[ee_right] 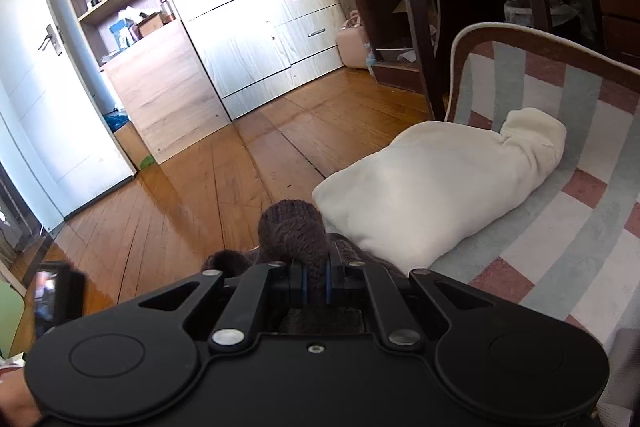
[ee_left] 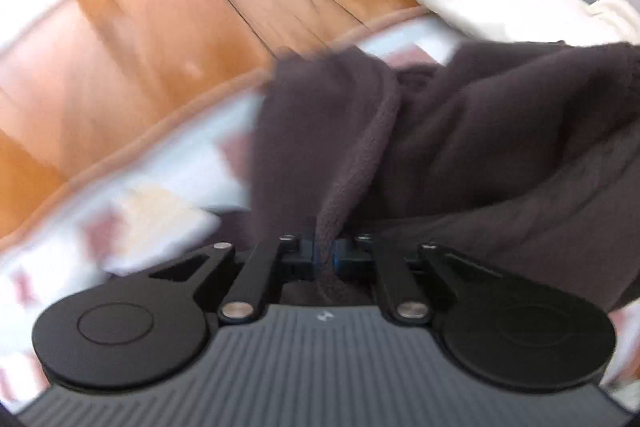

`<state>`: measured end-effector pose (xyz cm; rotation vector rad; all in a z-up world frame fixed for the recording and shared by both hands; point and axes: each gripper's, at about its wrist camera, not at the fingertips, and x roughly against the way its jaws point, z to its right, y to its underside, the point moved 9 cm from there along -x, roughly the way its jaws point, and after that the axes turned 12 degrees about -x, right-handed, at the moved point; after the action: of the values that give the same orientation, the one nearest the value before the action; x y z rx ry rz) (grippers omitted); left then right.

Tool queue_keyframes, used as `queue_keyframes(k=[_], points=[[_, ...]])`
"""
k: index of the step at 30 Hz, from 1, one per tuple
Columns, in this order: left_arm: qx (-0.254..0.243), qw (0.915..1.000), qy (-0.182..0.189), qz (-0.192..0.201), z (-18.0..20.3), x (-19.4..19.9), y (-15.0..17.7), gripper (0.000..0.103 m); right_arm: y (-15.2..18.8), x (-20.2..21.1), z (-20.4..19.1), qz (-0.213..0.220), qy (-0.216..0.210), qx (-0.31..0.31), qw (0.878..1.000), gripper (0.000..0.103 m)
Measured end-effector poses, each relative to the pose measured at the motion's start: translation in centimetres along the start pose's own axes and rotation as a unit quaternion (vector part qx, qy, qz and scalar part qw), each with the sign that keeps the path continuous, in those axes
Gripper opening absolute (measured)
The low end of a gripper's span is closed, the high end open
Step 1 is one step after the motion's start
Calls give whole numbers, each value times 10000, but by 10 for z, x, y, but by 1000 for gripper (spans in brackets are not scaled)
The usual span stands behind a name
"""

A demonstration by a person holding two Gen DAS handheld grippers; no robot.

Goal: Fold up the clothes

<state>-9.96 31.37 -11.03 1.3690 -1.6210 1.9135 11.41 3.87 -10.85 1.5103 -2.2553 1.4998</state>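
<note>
A dark brown fleece garment [ee_left: 460, 147] hangs in folds over the striped bedspread [ee_left: 192, 163] in the left wrist view. My left gripper [ee_left: 327, 251] is shut on a ridge of its edge, which runs up from between the jaws. In the right wrist view my right gripper [ee_right: 316, 279] is shut on another bunched bit of the same dark brown garment [ee_right: 292, 231], which sticks up as a rounded tuft above the jaws. The left view is blurred by motion.
A folded cream garment [ee_right: 432, 183] lies on the striped bedspread [ee_right: 560, 227] ahead of the right gripper, and shows as the cream garment [ee_left: 512, 3] at top right of the left view. Beyond the bed edge are a wooden floor [ee_right: 192, 211], drawers [ee_right: 280, 39] and a dark wooden desk [ee_right: 420, 7].
</note>
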Motion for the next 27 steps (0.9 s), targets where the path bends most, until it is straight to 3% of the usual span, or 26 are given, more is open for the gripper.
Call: queue_keyframes(k=[5, 9, 10, 12, 15, 16, 17, 19, 22, 25, 26, 27], points=[[289, 9951, -701, 638, -35, 70, -1, 6, 4, -13, 10, -14, 115, -134, 9998, 9], [748, 9967, 306, 67, -17, 79, 28, 10, -6, -19, -1, 36, -85, -220, 9997, 9], [774, 9944, 670, -250, -8, 71, 35, 15, -12, -20, -8, 87, -131, -181, 9997, 9], [943, 9872, 1195, -470, 5, 66, 40, 15, -23, -19, -26, 177, -302, -56, 9994, 9], [749, 9872, 1391, 232, 12, 83, 22, 32, -34, -12, -66, 277, -644, 332, 9970, 8], [604, 9864, 1408, 588, 15, 91, 14, 50, -35, -9, -81, 293, -791, 476, 9953, 8], [473, 9841, 1437, 927, 18, 99, 9, 61, -35, -6, -94, 294, -943, 593, 9933, 9], [240, 9773, 1575, 1397, 19, 108, 2, 66, -34, -1, -121, 224, -1424, 661, 9873, 9], [-67, 9674, 1889, 1688, 24, 106, -2, 75, -29, 5, -164, -3, -2250, 673, 9720, 9], [-279, 9654, 1763, 1899, 22, 80, -10, 83, -18, 10, -210, -319, -2978, 868, 9501, 9], [-199, 9708, 1566, 1807, 15, 67, -11, 77, -11, 9, -223, -428, -3113, 969, 9444, 10], [-38, 9779, 1359, 1587, 3, 55, -12, 65, -2, 6, -232, -528, -3126, 1141, 9415, 10]])
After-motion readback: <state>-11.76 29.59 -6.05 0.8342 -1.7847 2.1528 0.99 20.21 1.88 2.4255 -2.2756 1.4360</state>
